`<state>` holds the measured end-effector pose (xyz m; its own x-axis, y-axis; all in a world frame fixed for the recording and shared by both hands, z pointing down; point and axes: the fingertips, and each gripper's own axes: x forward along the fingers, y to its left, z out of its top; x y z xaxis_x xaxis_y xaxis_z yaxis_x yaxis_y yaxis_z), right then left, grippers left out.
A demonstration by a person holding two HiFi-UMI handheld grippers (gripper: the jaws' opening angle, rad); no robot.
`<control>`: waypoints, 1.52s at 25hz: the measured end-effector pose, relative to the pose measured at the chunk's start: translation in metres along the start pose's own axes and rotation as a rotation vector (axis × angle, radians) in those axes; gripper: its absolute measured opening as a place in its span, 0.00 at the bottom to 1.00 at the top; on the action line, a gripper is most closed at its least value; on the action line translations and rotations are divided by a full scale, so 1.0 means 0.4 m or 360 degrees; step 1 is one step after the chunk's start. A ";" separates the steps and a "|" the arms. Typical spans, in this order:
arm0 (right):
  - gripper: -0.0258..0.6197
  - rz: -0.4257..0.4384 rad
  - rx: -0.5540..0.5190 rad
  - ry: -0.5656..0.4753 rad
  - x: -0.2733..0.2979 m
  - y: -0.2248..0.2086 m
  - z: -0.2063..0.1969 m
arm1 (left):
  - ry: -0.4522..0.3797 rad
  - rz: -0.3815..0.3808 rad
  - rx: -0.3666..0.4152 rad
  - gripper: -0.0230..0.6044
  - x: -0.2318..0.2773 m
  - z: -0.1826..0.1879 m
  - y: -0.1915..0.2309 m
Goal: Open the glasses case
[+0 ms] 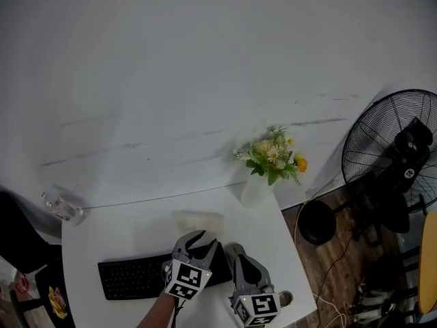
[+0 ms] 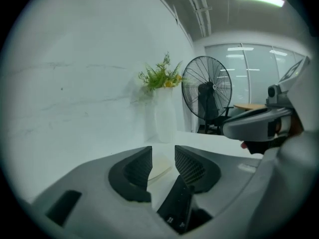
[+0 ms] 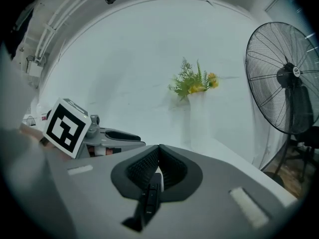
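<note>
Close to the near edge of the white table (image 1: 123, 241), over the right end of the black keyboard (image 1: 130, 277): left gripper (image 1: 198, 238), jaws spread, empty; just beside it, right gripper (image 1: 235, 250), jaws pressed together, pinching nothing. Just beyond both, flat on the table and untouched: pale glasses case (image 1: 198, 221). Farther back, at the table's corner, white vase of flowers (image 1: 263, 183).

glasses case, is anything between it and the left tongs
Nothing visible. The glasses case lies on the bare white table just beyond the open left tongs. It shows through their gap. The keyboard sits under them, not in the way.
</note>
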<state>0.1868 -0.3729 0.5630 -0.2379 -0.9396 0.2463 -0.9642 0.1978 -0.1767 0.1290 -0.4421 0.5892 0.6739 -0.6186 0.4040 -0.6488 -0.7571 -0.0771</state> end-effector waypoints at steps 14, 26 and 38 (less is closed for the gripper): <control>0.05 0.0012 0.0010 0.0044 0.008 -0.005 -0.030 | 0.0535 -0.0196 0.1082 0.32 0.123 -0.100 -0.017; 0.05 0.0009 0.0013 0.0062 0.000 -0.005 -0.041 | 0.0764 -0.0297 0.1571 0.26 0.193 -0.157 -0.005; 0.05 0.0016 0.0018 0.0063 -0.001 -0.002 -0.048 | 0.0813 -0.0328 0.1627 0.26 0.186 -0.176 -0.018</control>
<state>0.1853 -0.3674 0.5814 -0.2525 -0.9257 0.2817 -0.9604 0.2041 -0.1899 0.1587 -0.4680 0.6837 0.3610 -0.4834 0.7975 0.2017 -0.7945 -0.5728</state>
